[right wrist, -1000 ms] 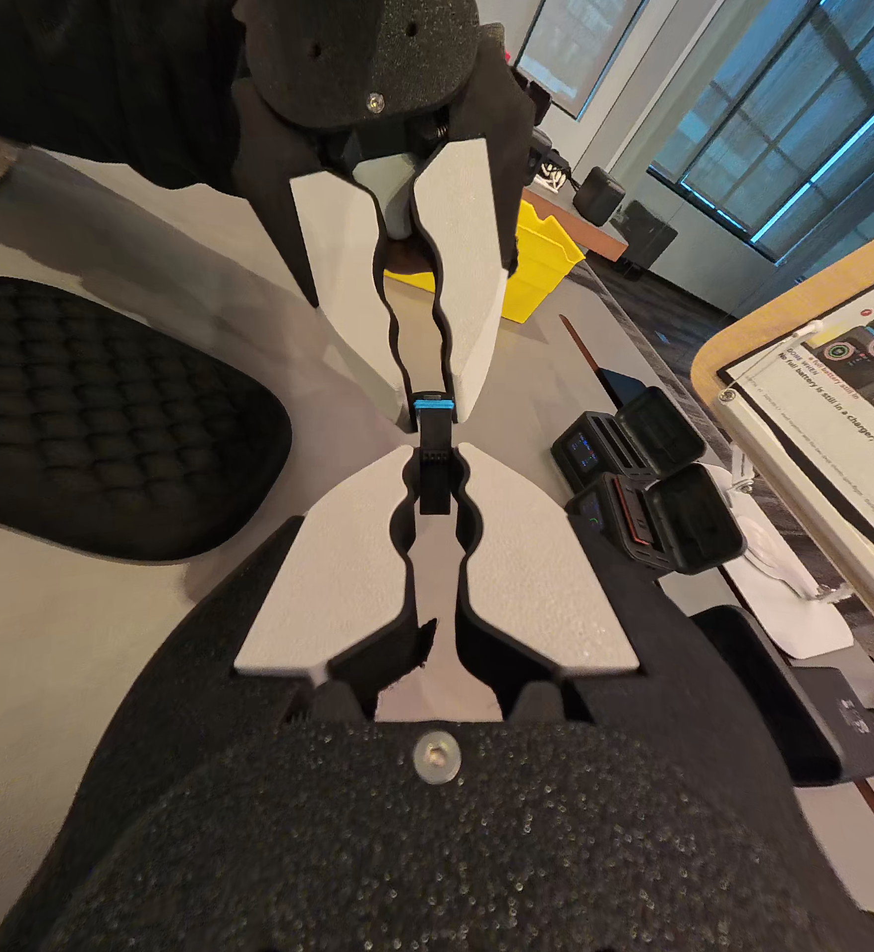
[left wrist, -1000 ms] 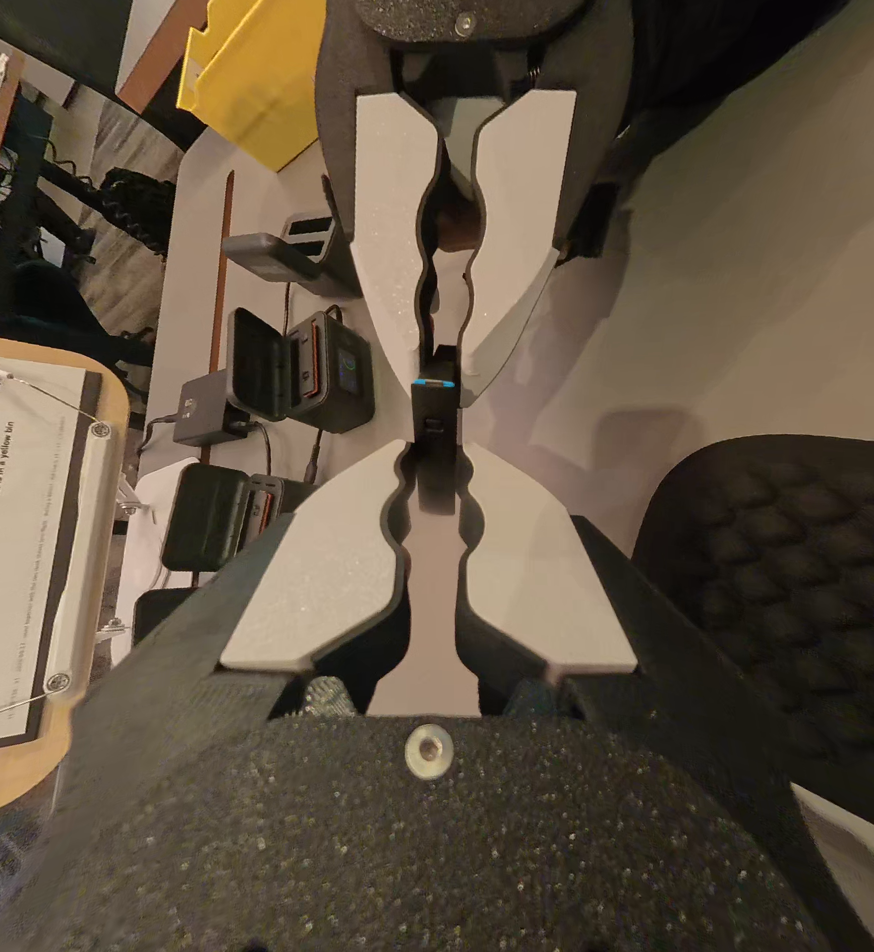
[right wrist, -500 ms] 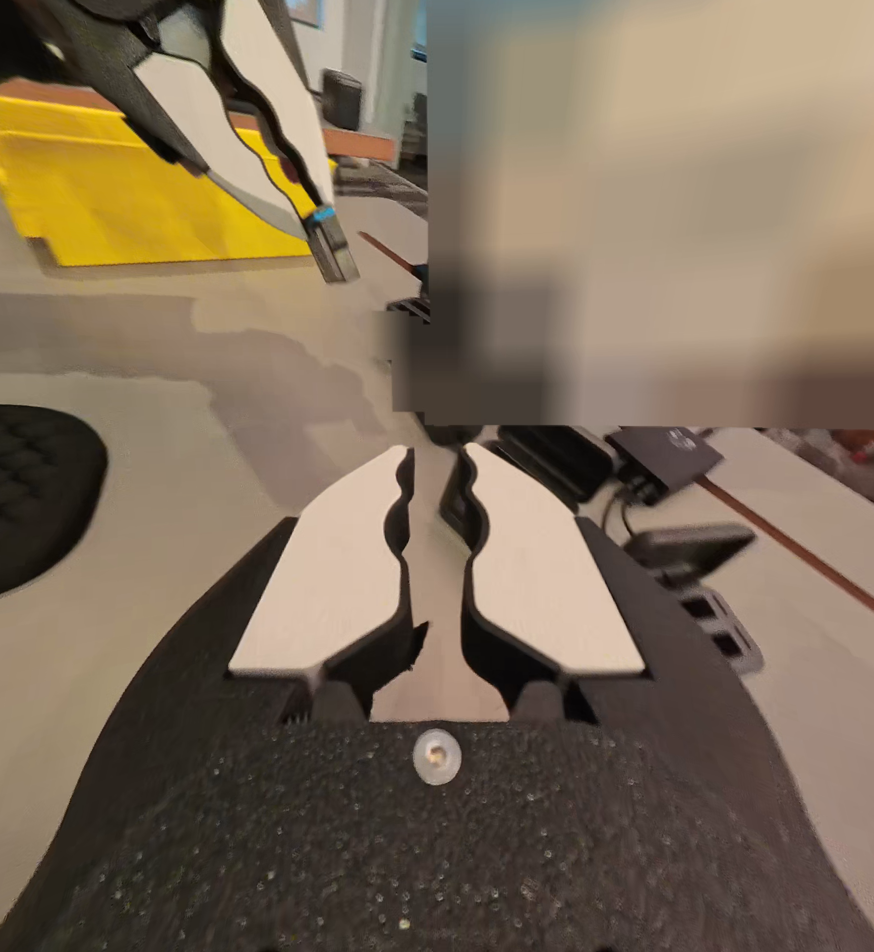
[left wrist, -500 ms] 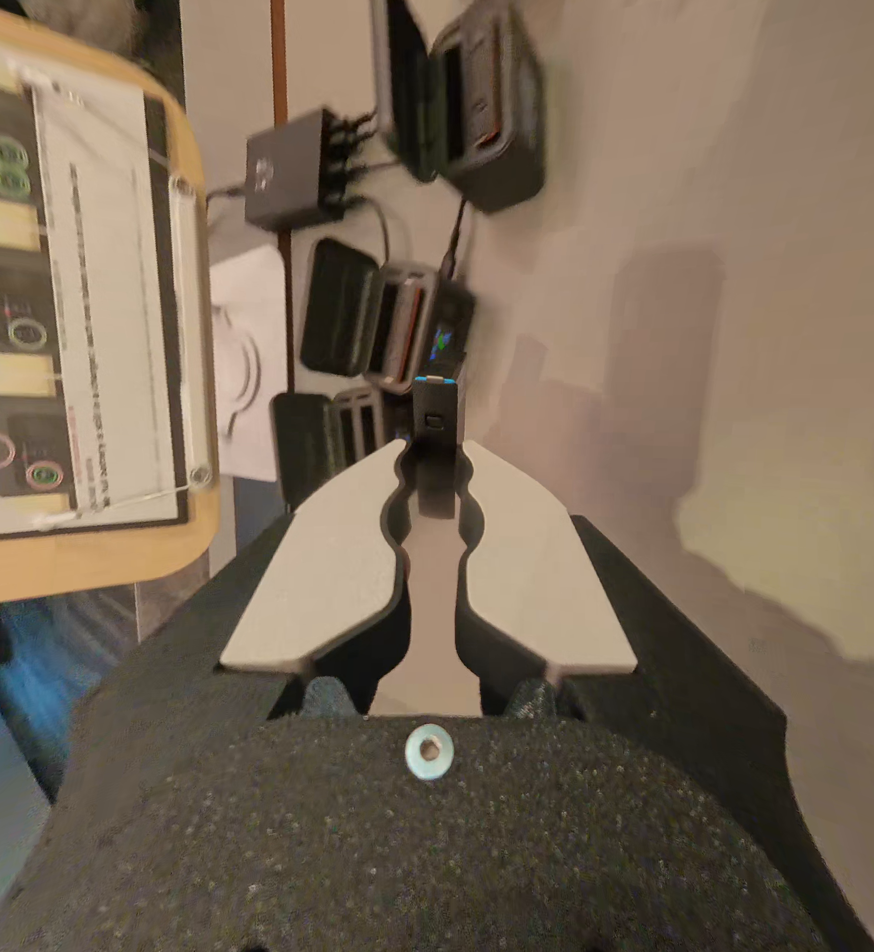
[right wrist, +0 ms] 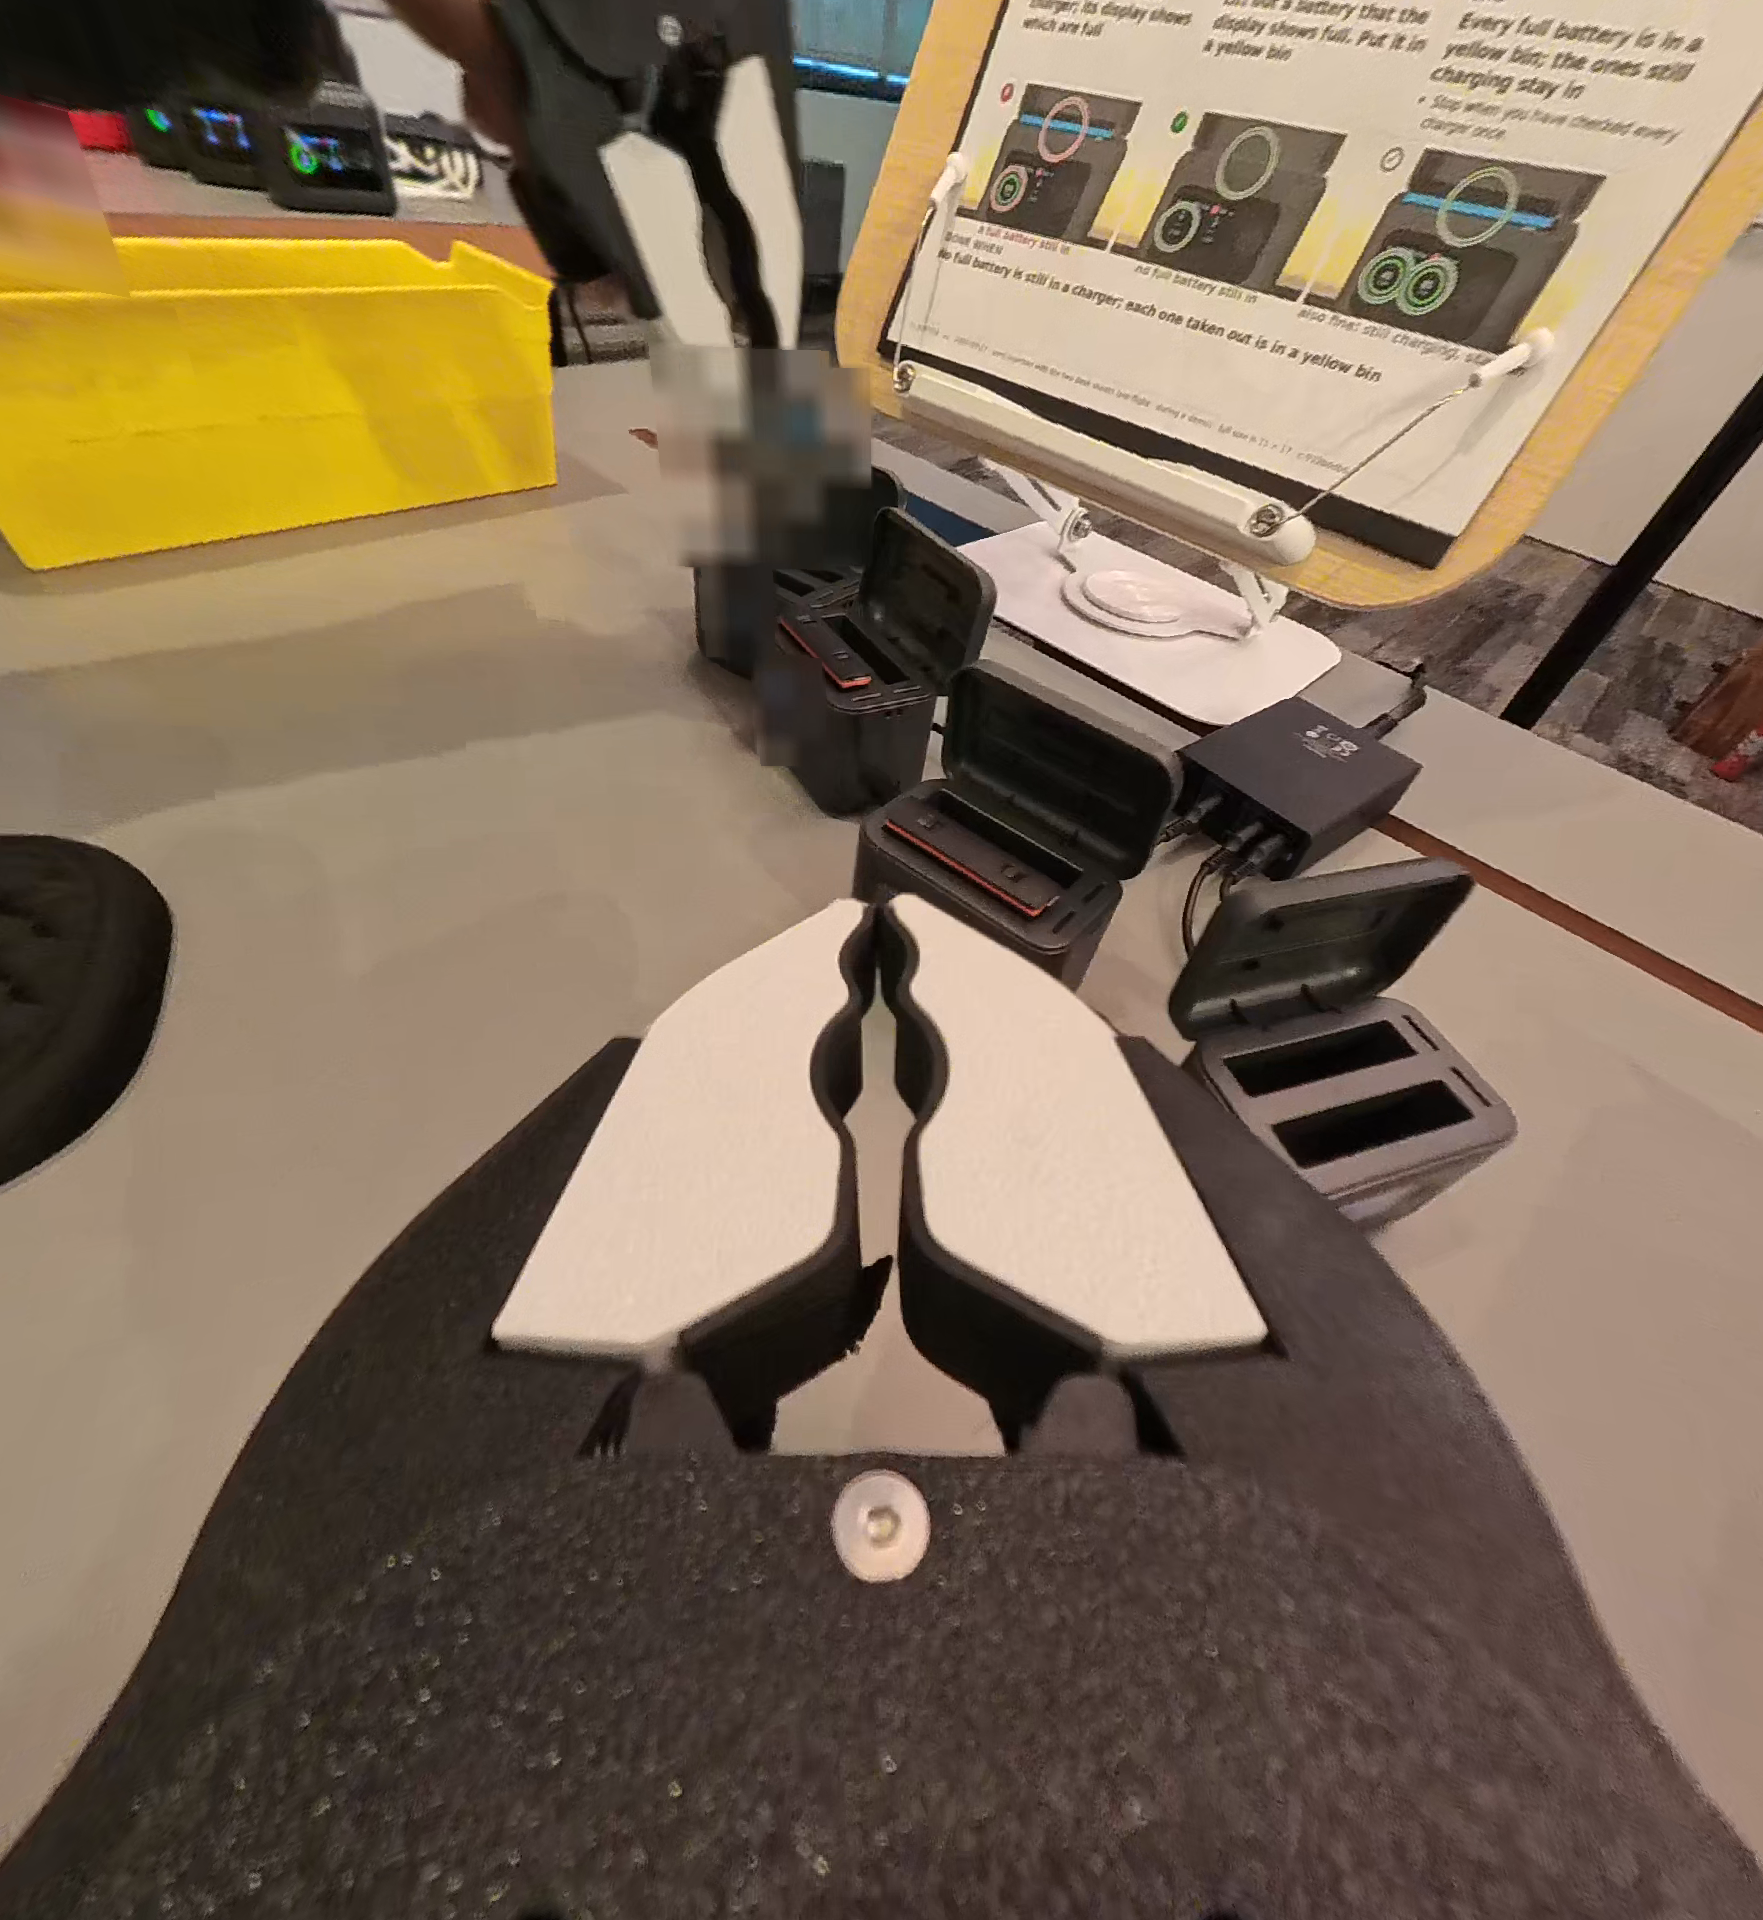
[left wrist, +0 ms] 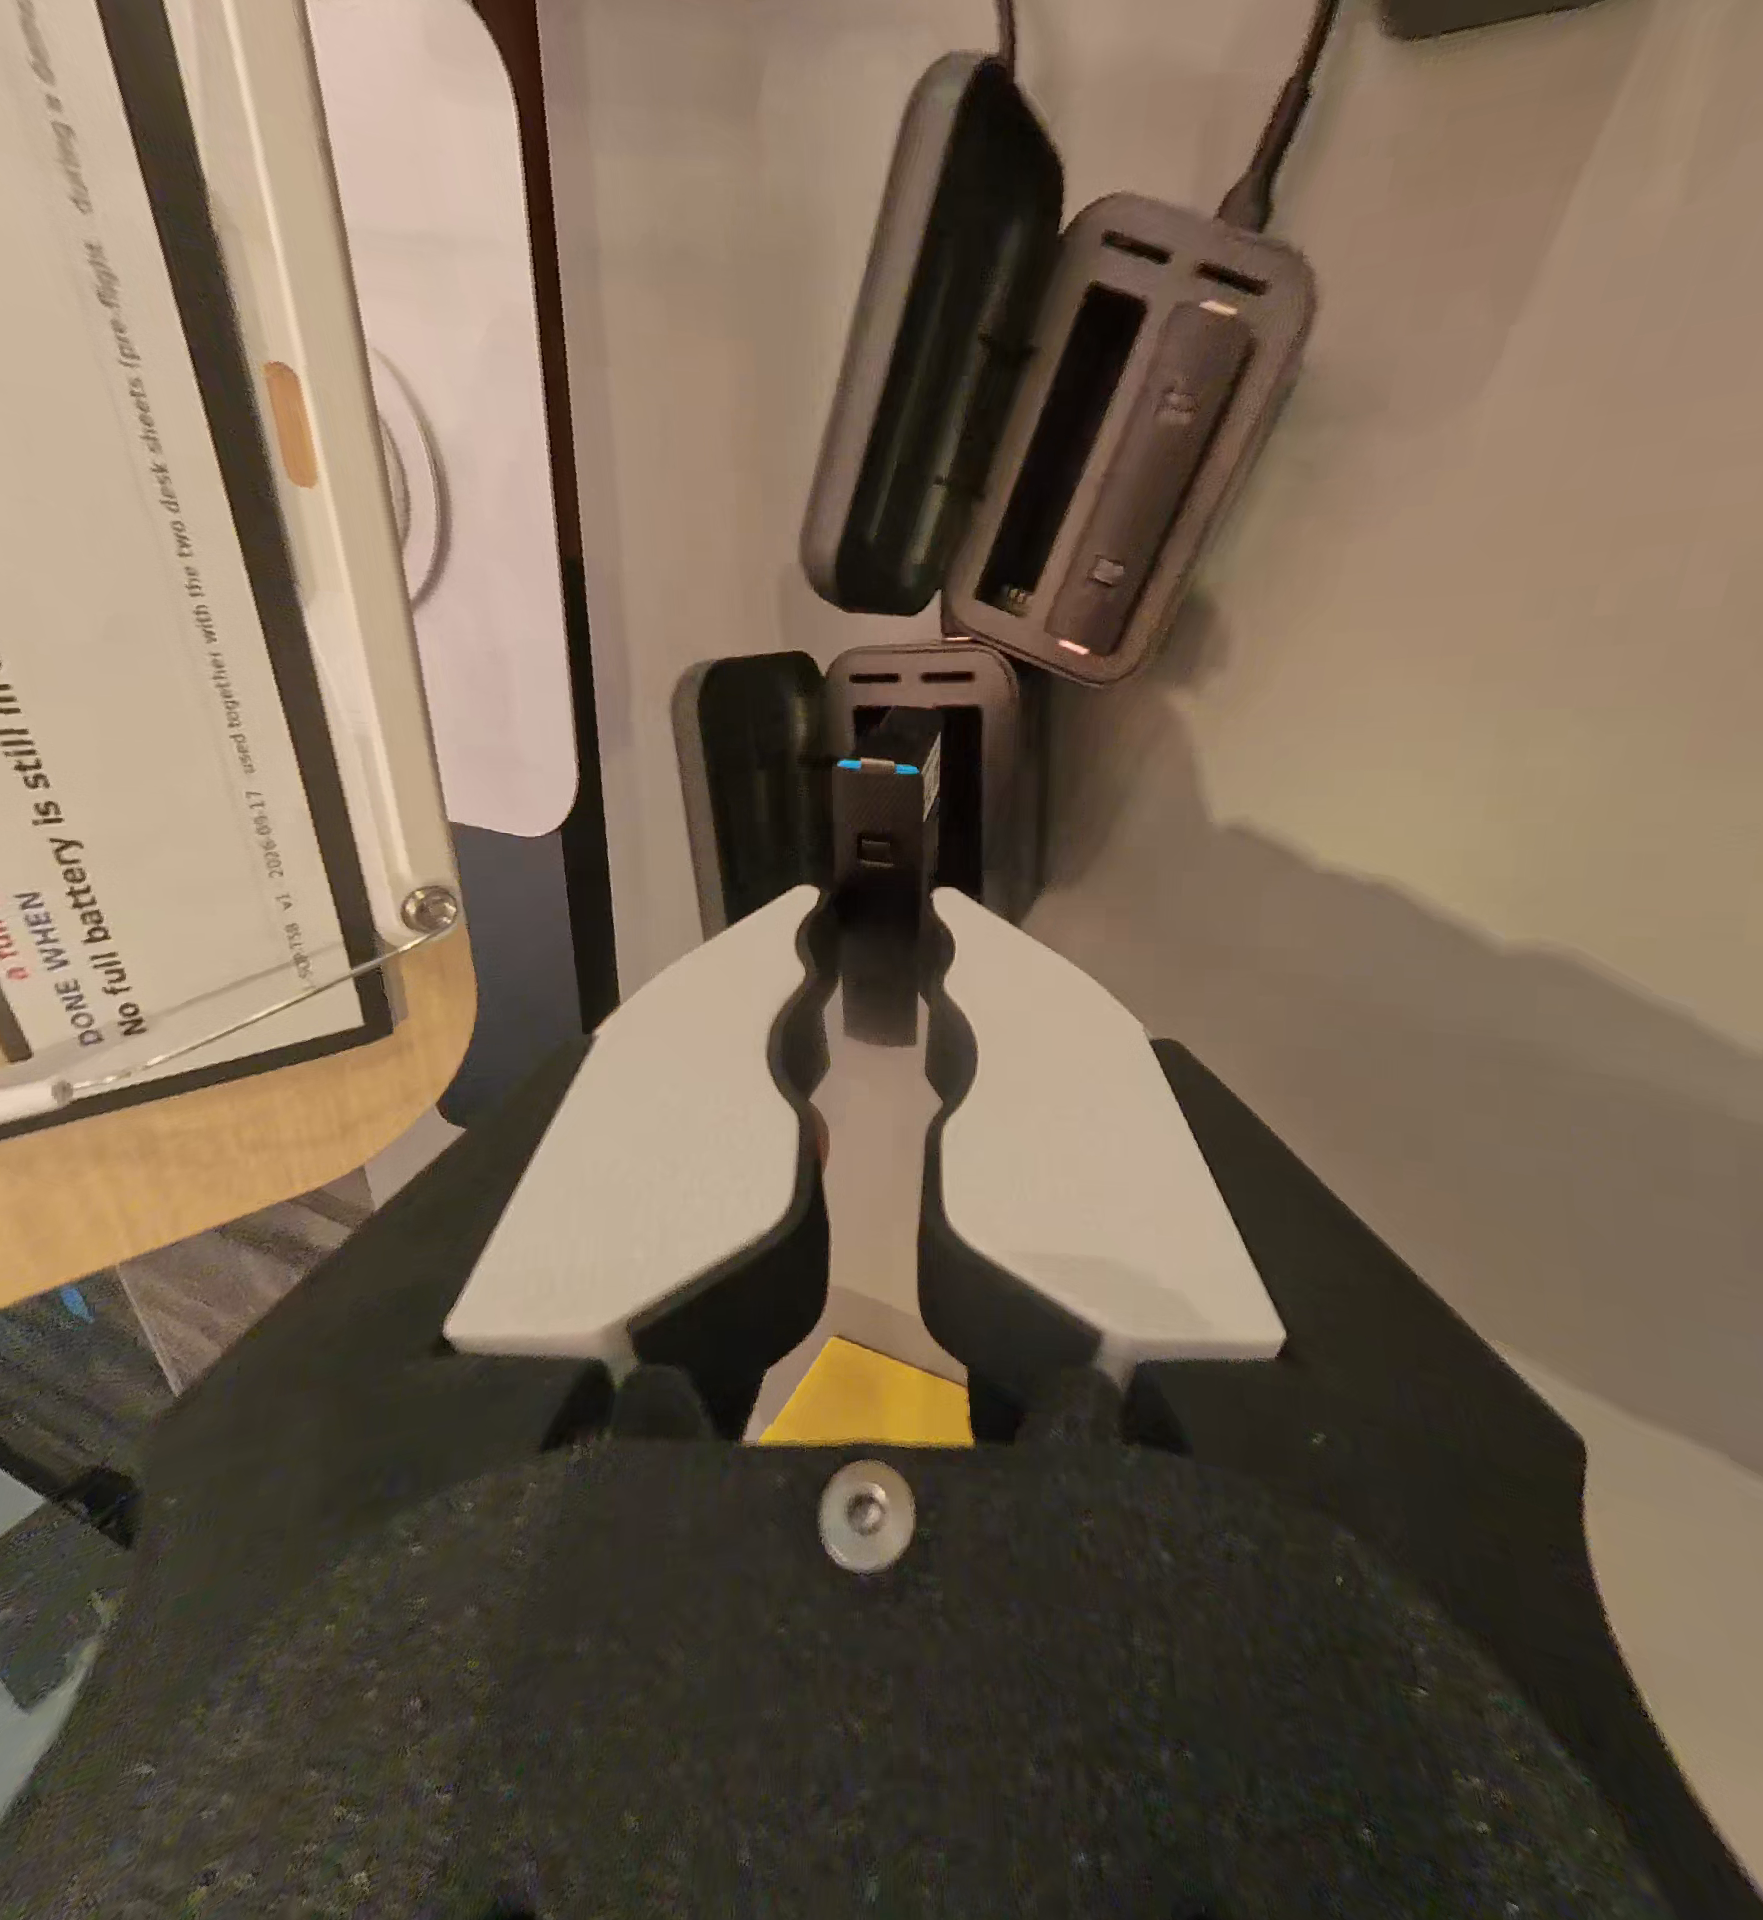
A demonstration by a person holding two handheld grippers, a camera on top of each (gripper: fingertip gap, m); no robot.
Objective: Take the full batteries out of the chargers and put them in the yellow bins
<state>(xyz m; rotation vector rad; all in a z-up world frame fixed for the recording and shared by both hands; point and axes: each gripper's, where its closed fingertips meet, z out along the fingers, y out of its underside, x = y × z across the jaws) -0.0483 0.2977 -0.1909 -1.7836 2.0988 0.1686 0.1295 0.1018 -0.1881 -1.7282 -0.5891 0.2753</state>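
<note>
A black battery has a blue edge; the bin is yellow, the chargers dark grey, the table pale grey.

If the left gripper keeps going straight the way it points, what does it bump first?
Probably the open charger right ahead. The left gripper holds a black battery sticking out in front, so its blue-tipped end would likely reach that charger's slots first. Depth is hard to judge.

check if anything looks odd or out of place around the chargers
One thing: the left gripper holds a battery over an open charger, not toward the yellow bin. The right gripper is shut and empty.
</note>
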